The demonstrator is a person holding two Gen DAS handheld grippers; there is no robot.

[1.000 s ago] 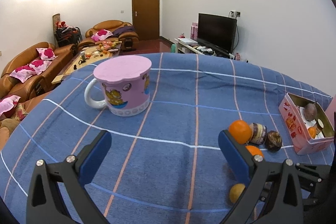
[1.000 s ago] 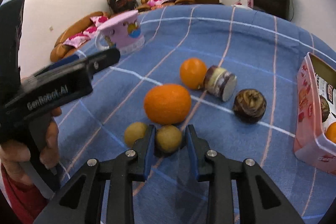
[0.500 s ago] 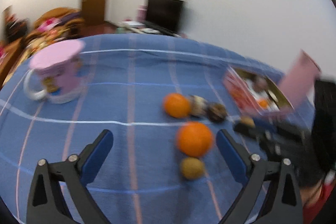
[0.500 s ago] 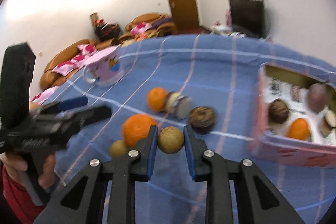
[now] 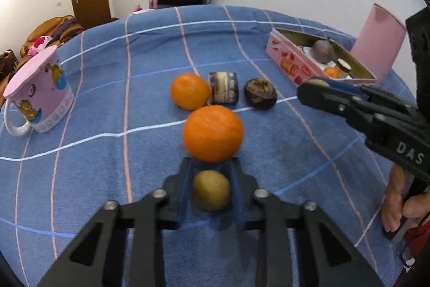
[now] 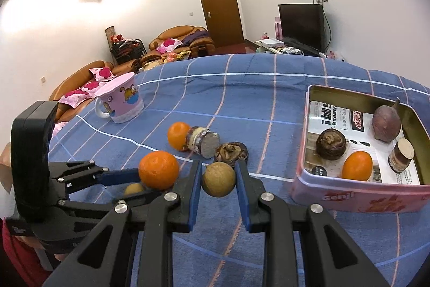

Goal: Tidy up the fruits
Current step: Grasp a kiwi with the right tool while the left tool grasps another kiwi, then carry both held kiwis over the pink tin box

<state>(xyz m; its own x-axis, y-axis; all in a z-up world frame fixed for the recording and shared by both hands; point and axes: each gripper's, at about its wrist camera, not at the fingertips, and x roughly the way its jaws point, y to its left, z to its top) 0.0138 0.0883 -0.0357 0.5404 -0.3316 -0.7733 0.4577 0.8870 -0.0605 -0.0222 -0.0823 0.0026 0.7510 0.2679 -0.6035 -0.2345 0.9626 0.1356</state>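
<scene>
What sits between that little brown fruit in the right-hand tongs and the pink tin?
Nothing visible. The right tongs hold the small brown fruit above the blue cloth, with only bare cloth between it and the pink tin. The tin's near wall must be cleared.

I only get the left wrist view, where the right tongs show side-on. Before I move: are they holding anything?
Observer: Yes. The right tongs are shut on a round brown fruit.
Operator: Is it over the tin?
Observer: No. The tin lies to the right of the fruit, which is short of its wall.
Operator: I count three things inside the tin. Am I missing any?
Observer: One. A dark round fruit sits inside, beside the orange.
</scene>
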